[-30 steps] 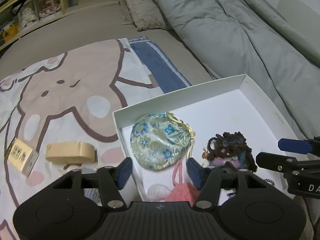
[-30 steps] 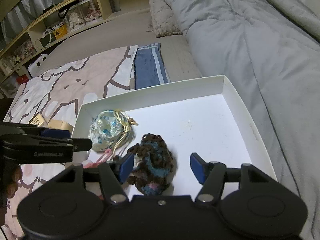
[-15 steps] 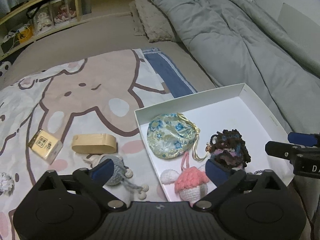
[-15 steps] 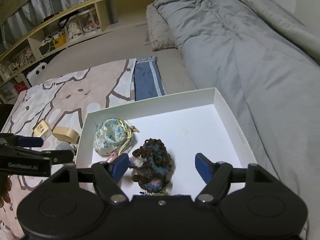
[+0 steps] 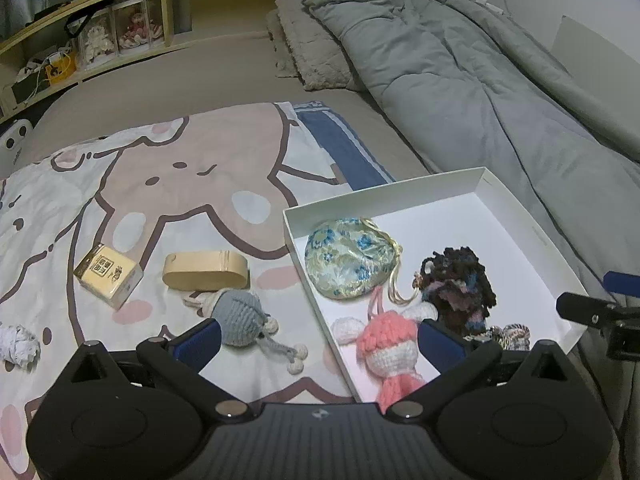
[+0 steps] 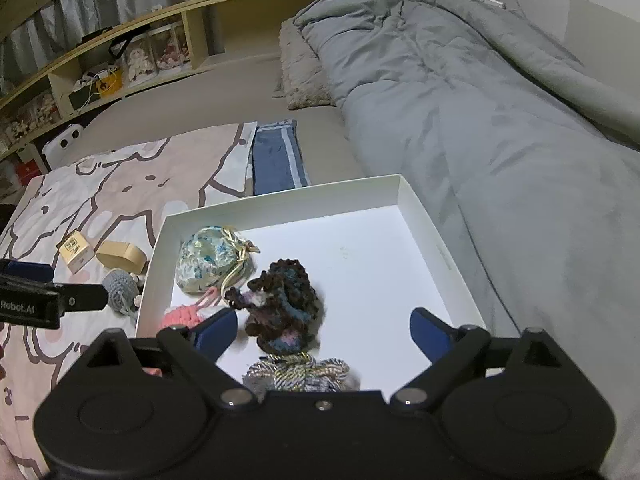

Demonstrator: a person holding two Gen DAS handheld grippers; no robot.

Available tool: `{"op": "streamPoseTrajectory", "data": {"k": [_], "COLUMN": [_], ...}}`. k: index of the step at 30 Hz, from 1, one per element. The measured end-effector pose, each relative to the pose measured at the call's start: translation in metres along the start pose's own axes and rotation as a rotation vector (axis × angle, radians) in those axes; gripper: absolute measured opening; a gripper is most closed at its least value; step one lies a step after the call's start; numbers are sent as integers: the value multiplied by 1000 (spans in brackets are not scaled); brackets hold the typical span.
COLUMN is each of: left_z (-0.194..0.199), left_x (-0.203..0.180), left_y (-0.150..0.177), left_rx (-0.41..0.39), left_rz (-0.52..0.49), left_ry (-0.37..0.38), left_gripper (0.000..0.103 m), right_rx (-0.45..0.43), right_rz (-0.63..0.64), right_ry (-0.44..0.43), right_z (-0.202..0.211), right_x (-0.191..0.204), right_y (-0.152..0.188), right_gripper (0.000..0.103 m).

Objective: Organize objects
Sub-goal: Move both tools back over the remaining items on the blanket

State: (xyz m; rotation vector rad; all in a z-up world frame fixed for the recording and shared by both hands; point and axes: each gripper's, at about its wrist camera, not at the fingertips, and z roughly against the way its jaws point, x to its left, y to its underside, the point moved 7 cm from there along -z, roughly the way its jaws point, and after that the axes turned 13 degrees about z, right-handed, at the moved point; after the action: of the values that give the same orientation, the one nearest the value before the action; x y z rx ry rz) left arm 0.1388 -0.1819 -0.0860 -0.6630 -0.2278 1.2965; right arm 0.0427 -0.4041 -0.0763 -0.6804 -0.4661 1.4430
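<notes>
A white box point(image 5: 516, 196) point(image 6: 436, 236) lies on the bed. In it are a floral pouch point(image 5: 348, 256) point(image 6: 208, 256), a dark crochet piece point(image 5: 460, 284) point(image 6: 280, 296), a pink crochet doll point(image 5: 388, 348) point(image 6: 184, 314) and a silvery braided piece point(image 6: 300, 372). Left of the box on the cartoon blanket point(image 5: 180, 168) lie a grey crochet mouse point(image 5: 244, 316) point(image 6: 120, 284), a tan oval case point(image 5: 204, 272) point(image 6: 120, 256), a small gold box point(image 5: 108, 276) point(image 6: 74, 250) and a white knot point(image 5: 18, 344). My left gripper point(image 5: 316, 340) is open and empty, raised above the box's near left edge. My right gripper point(image 6: 324, 328) is open and empty above the box's near side.
A grey duvet point(image 5: 480, 80) point(image 6: 480, 100) runs along the right of the box. A folded blue cloth point(image 5: 340, 148) point(image 6: 276, 156) lies behind the box. A fuzzy pillow point(image 5: 308, 52) and wooden shelves point(image 6: 120, 60) with dolls are at the back.
Both grippers have pulled back and up from the box. The left jaws opened wider and let the pink doll rest in the box. The mouse, gold box and white knot came into view.
</notes>
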Motion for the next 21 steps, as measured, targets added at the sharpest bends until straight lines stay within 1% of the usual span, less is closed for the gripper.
{"op": "streamPoseTrajectory", "data": {"k": [5, 11, 16, 21], "left_z": [8, 14, 21, 27], "left_x": [8, 22, 41, 69], "left_y": [8, 8, 4, -3], "left_rx": [-4, -17, -37, -61], "left_rz": [6, 20, 42, 75], "left_ry": [0, -7, -19, -54], "left_gripper": [103, 103, 103, 103], "right_rx": [3, 11, 12, 3], "right_rz": [-3, -12, -27, -20], "right_ry": [15, 18, 2, -32], "right_z": [6, 4, -1, -9], "right_x": [1, 5, 11, 31], "right_y": [7, 7, 2, -7], "right_gripper": [98, 99, 99, 99]}}
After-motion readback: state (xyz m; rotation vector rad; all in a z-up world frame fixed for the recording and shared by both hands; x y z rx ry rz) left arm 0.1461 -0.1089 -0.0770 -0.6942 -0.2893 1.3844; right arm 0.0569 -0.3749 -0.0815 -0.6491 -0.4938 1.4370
